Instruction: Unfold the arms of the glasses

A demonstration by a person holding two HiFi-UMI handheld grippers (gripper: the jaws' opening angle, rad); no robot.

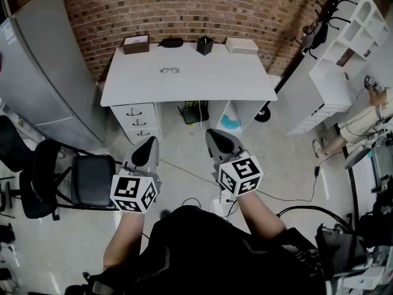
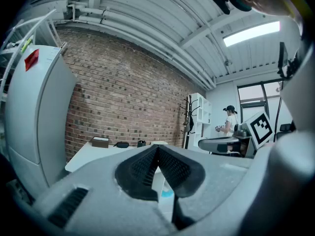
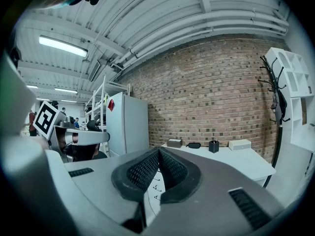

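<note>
Dark thin-framed glasses (image 1: 170,70) lie on the white rectangular desk (image 1: 233,82), left of centre; they are perhaps folded, but too small to tell. Well apart from it, the grey left gripper (image 1: 148,144) and right gripper (image 1: 216,135) have jaws pressed together, empty.

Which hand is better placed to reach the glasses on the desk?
Left, slightly. The glasses lie left of centre on the desk, more in line with the left gripper than the right gripper. Both are shut, empty and well short of it.

Left claw (image 1: 149,143) and right claw (image 1: 216,135) closed, apparently level.
</note>
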